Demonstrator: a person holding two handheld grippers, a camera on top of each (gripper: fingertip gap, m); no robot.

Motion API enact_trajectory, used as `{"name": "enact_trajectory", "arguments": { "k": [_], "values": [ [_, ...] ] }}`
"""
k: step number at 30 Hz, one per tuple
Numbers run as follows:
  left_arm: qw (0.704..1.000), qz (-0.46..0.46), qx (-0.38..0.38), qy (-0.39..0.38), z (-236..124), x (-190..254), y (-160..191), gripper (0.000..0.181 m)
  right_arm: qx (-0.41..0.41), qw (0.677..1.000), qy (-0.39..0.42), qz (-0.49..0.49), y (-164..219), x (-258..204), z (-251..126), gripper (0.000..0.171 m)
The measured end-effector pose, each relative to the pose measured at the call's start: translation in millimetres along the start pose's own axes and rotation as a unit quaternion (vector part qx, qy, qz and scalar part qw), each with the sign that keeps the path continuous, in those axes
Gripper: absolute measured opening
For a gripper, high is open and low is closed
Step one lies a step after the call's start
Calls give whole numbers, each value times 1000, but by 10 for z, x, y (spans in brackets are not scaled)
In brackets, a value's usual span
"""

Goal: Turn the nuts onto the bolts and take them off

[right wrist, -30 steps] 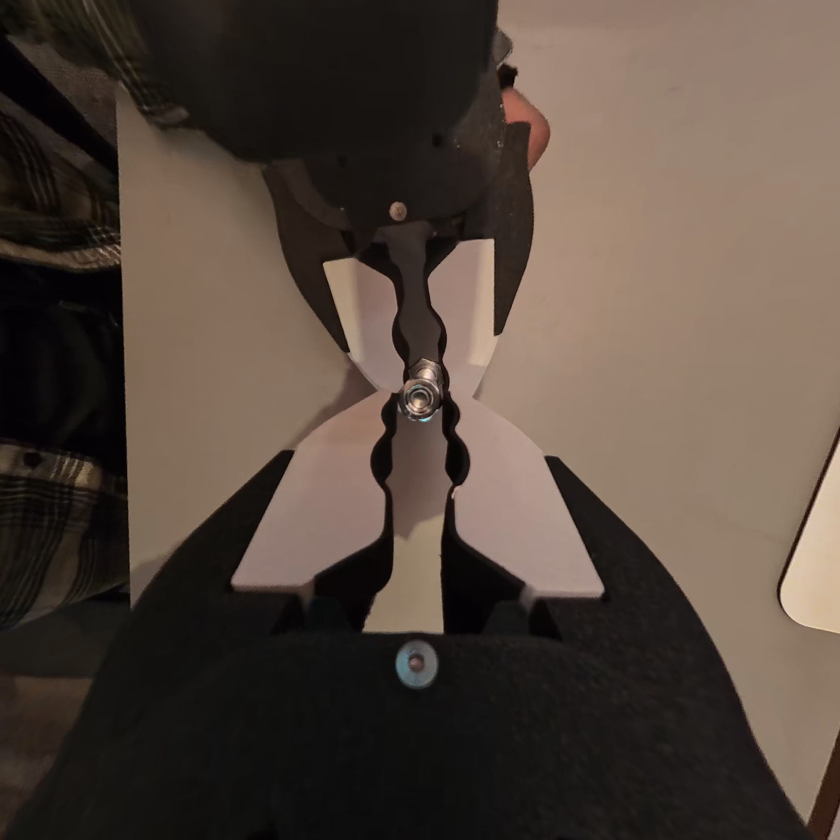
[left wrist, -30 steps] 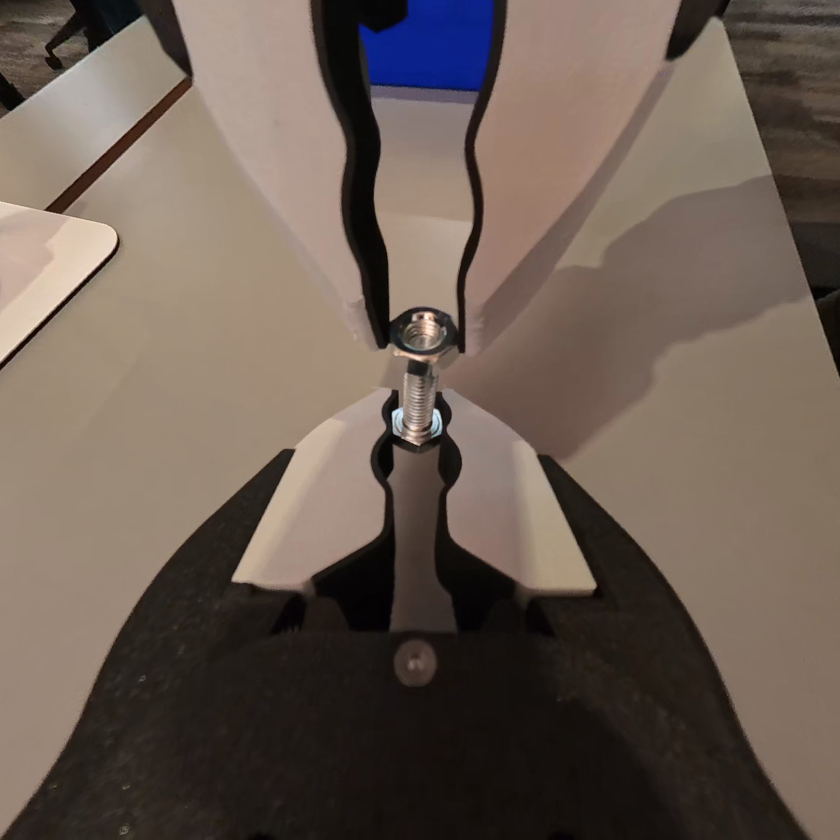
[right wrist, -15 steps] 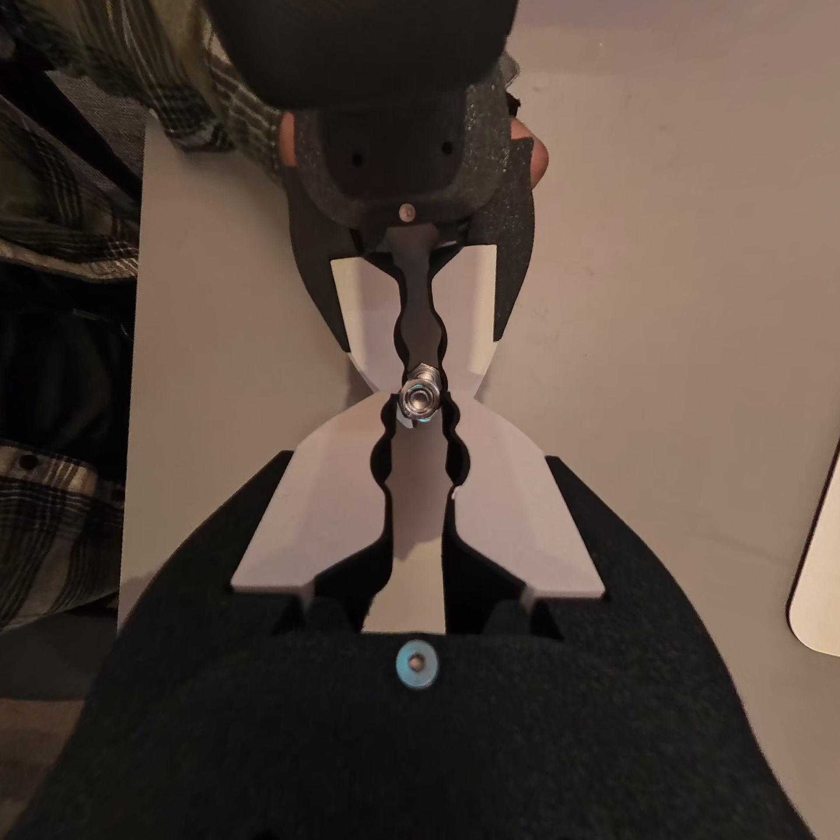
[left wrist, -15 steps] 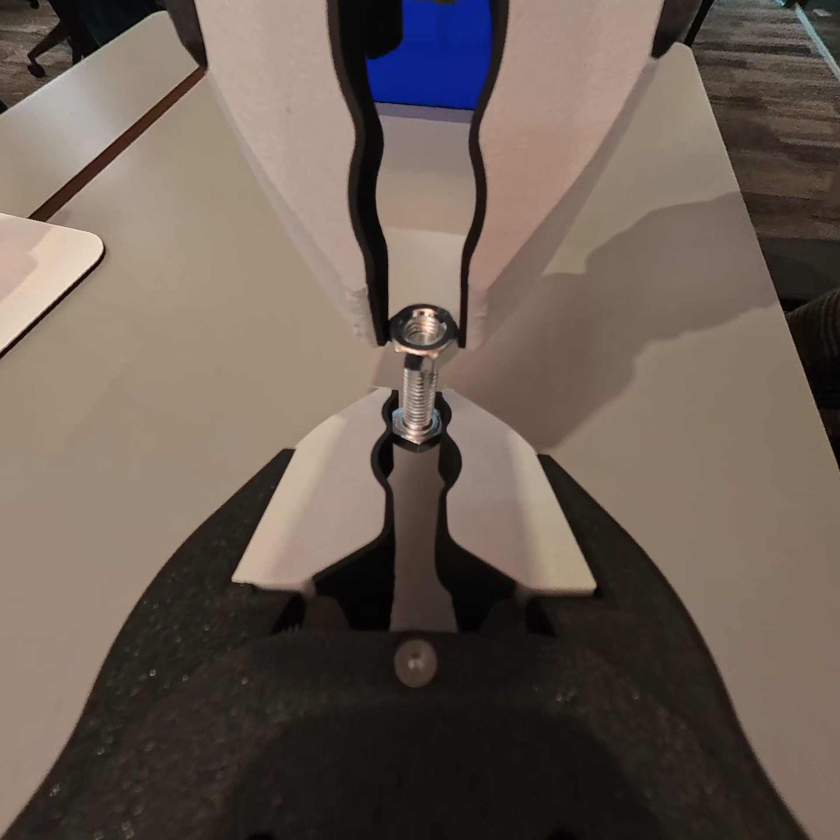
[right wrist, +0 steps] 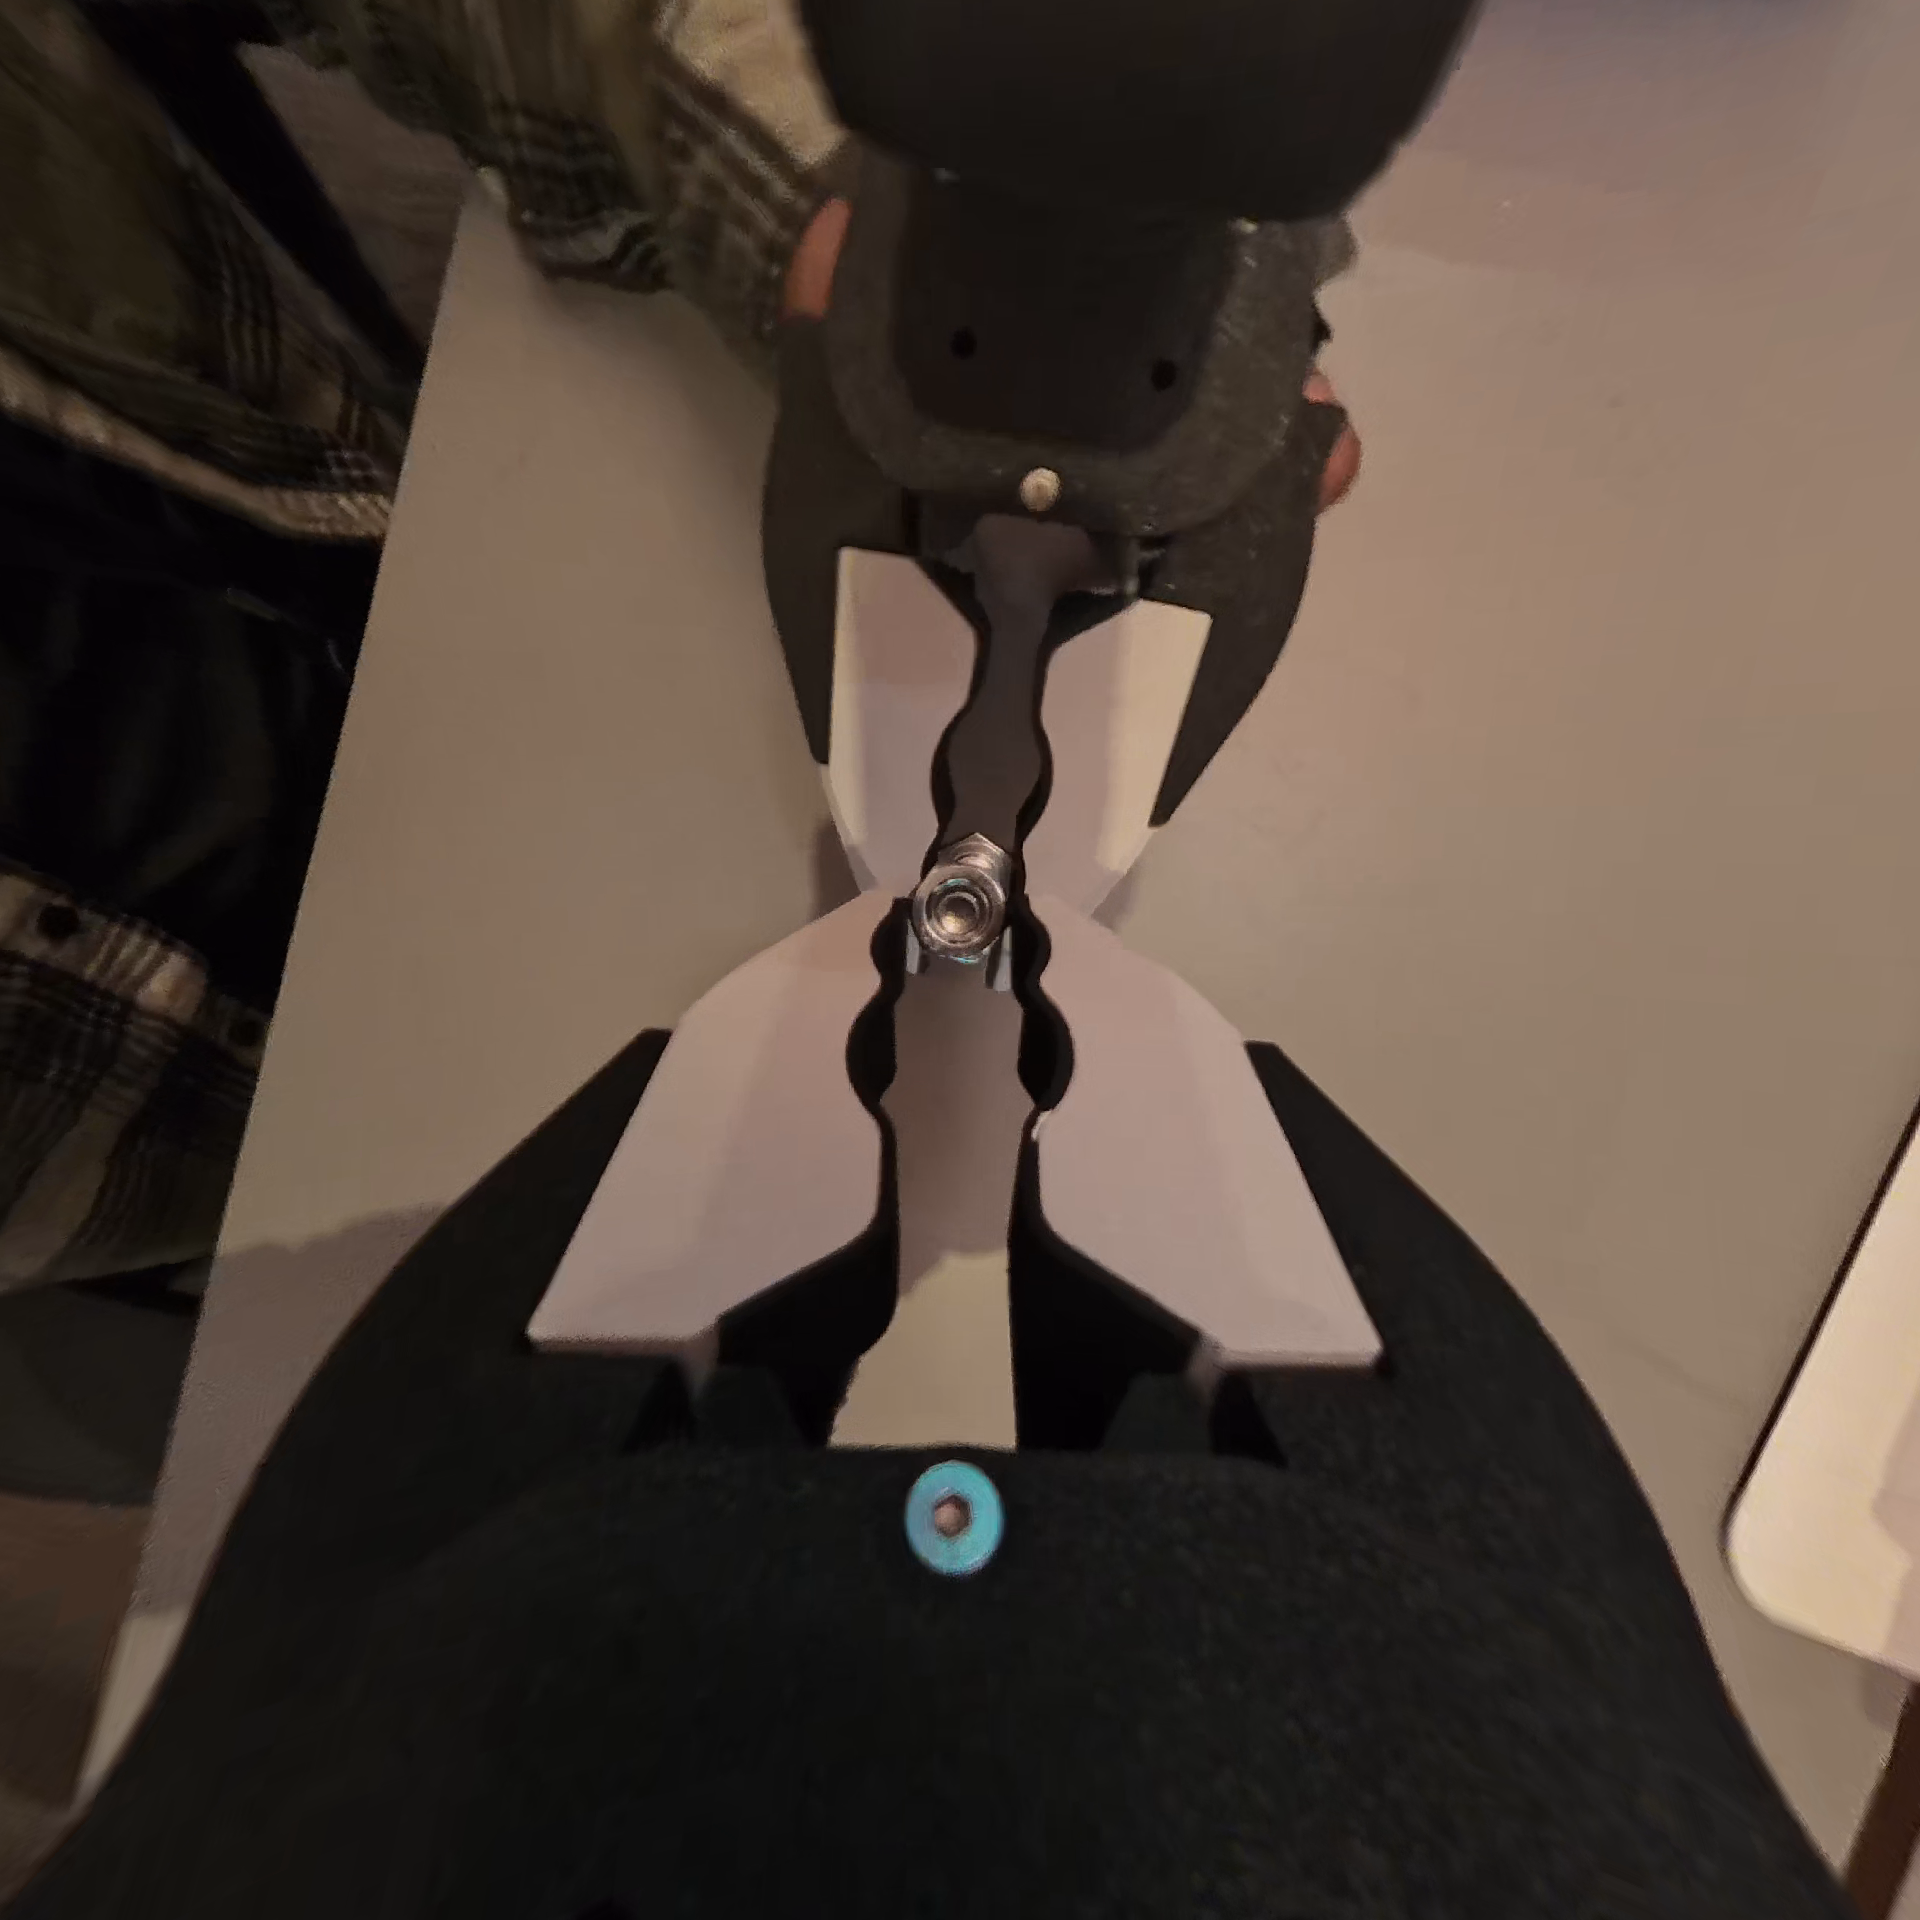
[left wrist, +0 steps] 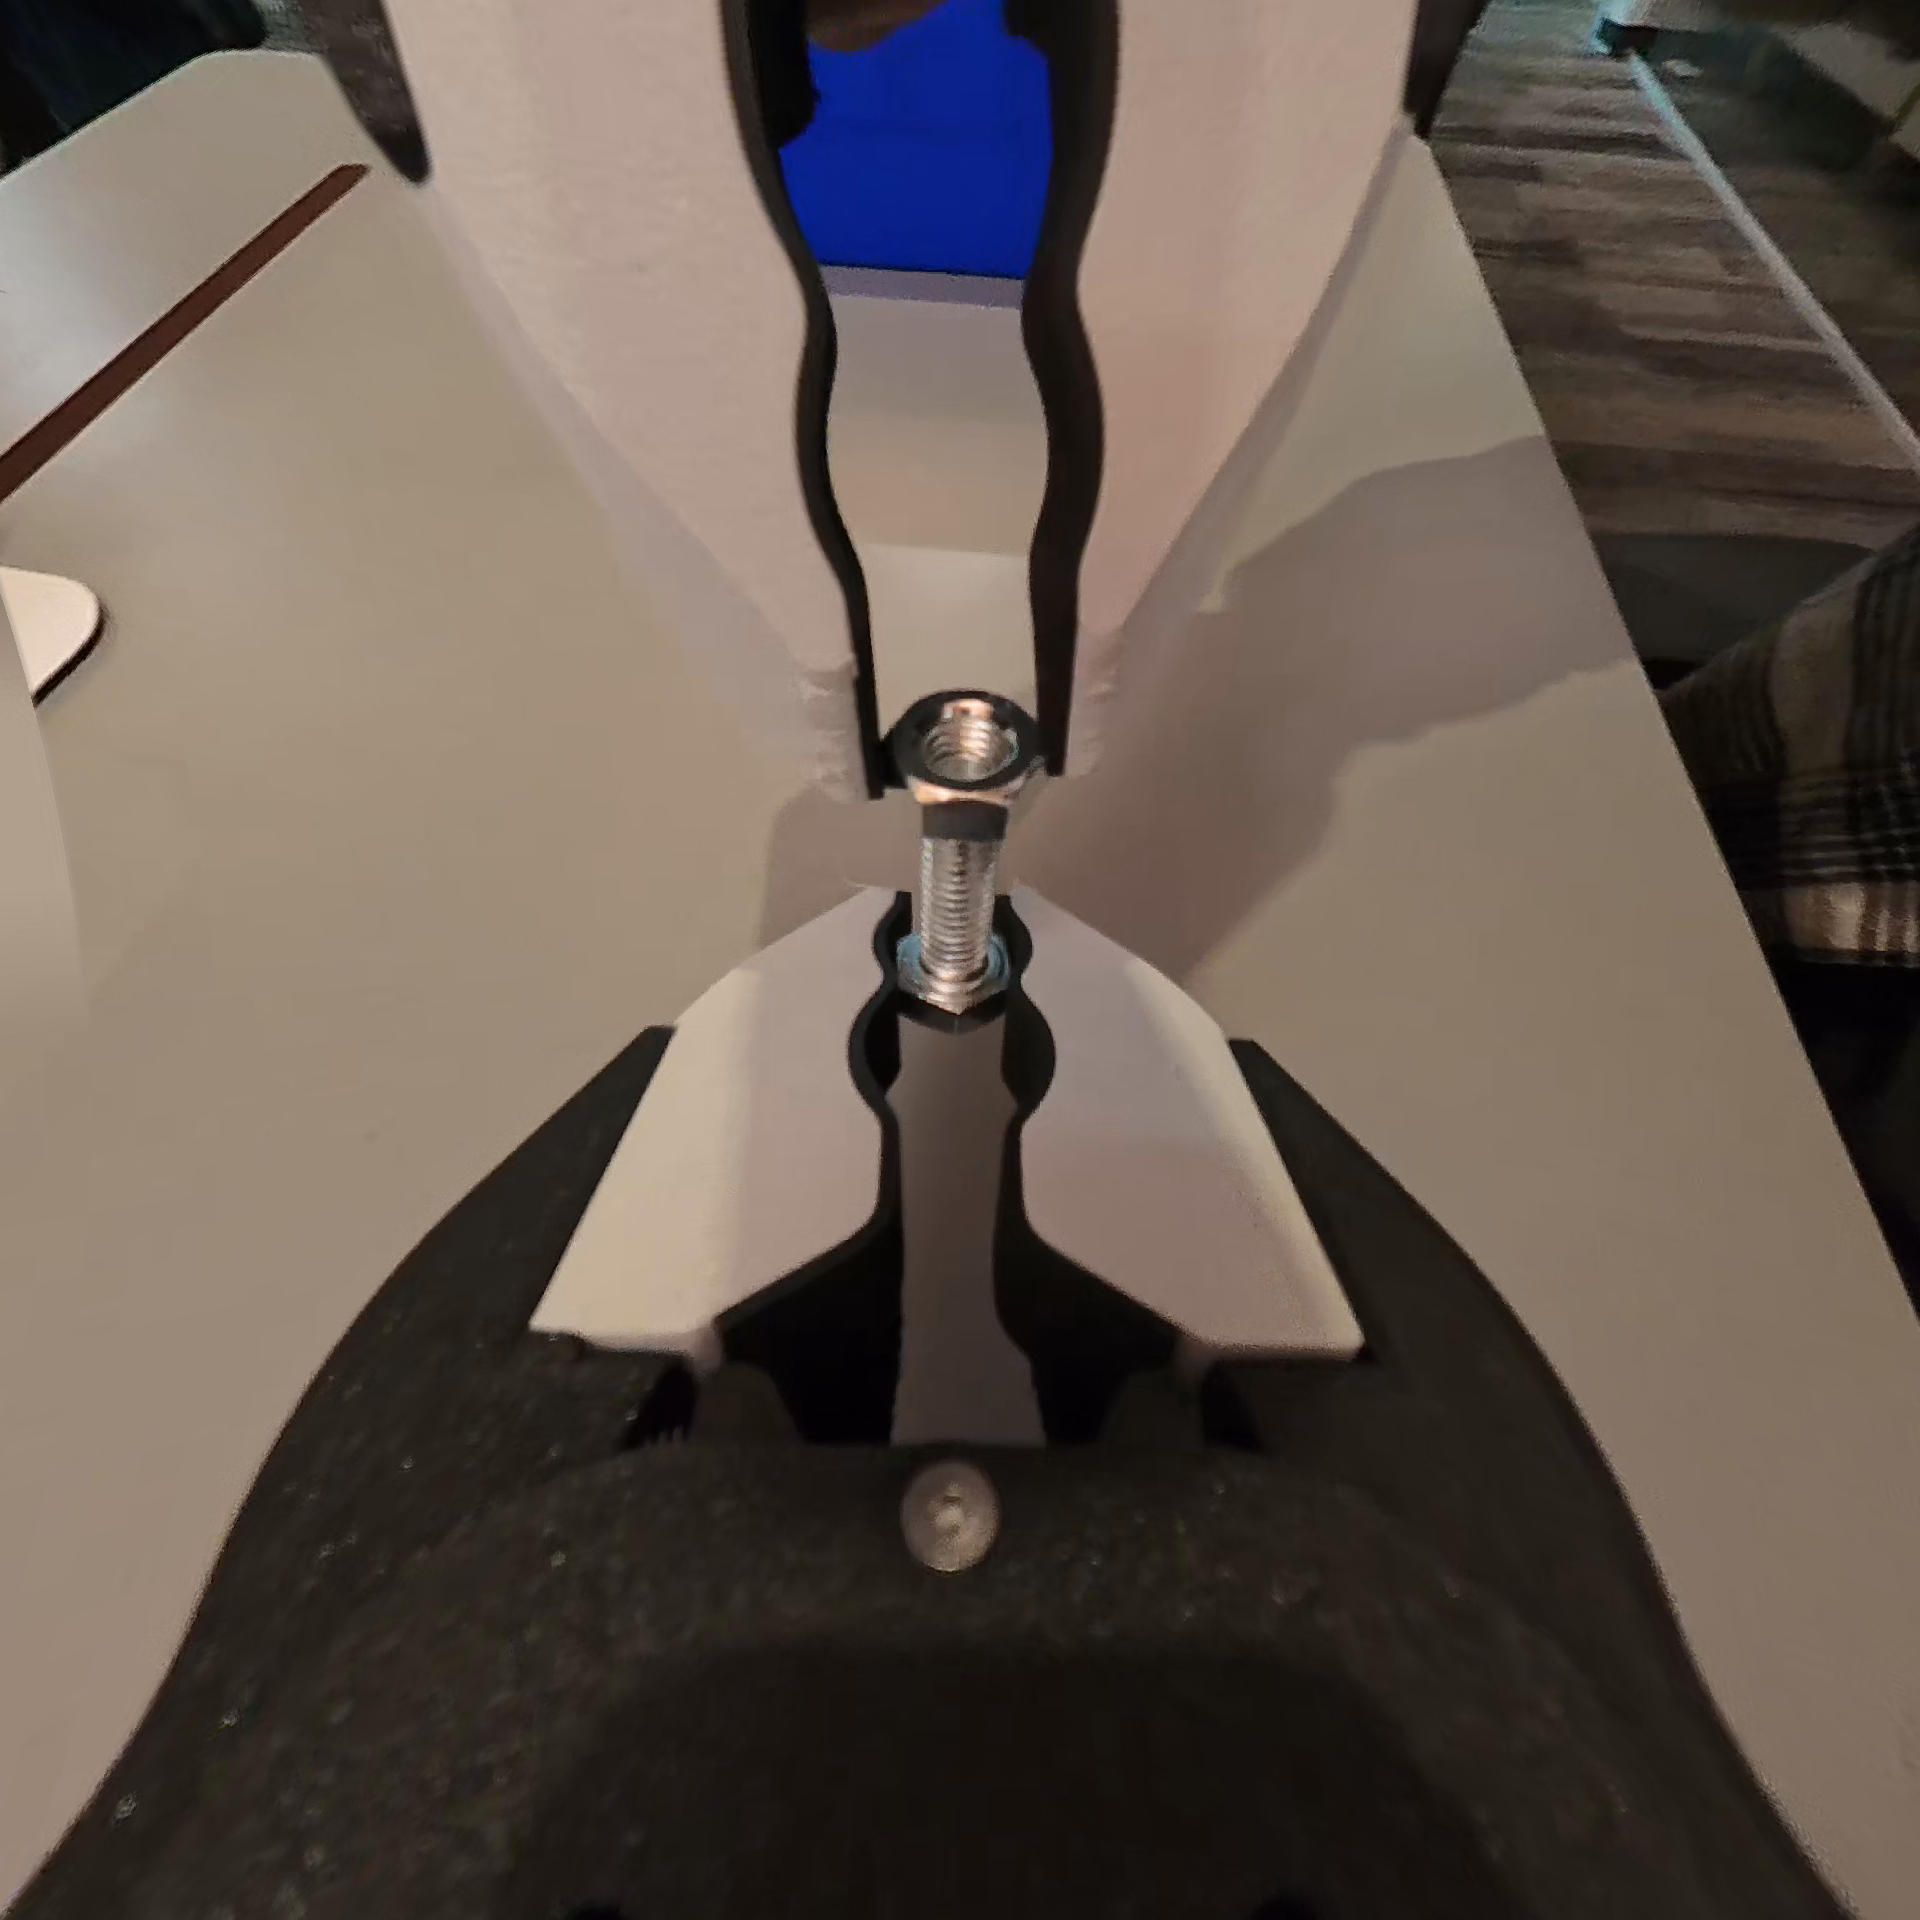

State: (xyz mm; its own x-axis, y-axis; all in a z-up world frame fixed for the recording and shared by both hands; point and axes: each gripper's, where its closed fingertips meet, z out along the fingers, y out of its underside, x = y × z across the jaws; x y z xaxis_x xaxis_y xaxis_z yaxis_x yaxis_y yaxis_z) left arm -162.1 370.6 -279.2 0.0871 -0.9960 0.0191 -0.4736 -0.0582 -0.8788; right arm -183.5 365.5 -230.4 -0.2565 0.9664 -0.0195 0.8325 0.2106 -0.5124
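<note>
My left gripper [left wrist: 951, 971] is shut on the hex head of a silver bolt [left wrist: 951, 904], whose threaded shaft points away from the camera. My right gripper [left wrist: 961, 764] comes in from the far side and is shut on a silver nut [left wrist: 961, 740] sitting at the bolt's tip. In the right wrist view my right gripper [right wrist: 956, 940] holds the nut [right wrist: 954, 914] end-on. The left gripper [right wrist: 977, 831] is just behind it, with the bolt head [right wrist: 977, 850] between its fingertips. Both are held in the air above the white table [left wrist: 364, 831].
A white rounded-corner board [left wrist: 47, 644] lies on the table at the left; it also shows in the right wrist view [right wrist: 1849, 1455]. The table's right edge [left wrist: 1558, 540] drops to dark floor. A plaid sleeve [right wrist: 644, 177] is behind the left gripper. A blue object [left wrist: 904, 197] stands at the far end. One gripper's finger ends stand about 5 cm off the other's.
Both grippers stay shut on the bolt and the nut. In the right wrist view the left gripper has tilted clockwise and the plaid sleeve has come further into view.
</note>
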Motion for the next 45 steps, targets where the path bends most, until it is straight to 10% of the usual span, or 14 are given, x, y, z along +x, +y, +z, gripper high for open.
{"name": "enact_trajectory", "arguments": {
  "k": [21, 45],
  "values": [
    [997, 10, 9, 75, 26, 220, -16, 15, 66, 980, -48, -183, -5, -174, 9, 19],
    [998, -4, -17, 65, 82, 177, 62, 15, 83, 989, -90, -87, 58, -157, 47, 19]
  ]
}}
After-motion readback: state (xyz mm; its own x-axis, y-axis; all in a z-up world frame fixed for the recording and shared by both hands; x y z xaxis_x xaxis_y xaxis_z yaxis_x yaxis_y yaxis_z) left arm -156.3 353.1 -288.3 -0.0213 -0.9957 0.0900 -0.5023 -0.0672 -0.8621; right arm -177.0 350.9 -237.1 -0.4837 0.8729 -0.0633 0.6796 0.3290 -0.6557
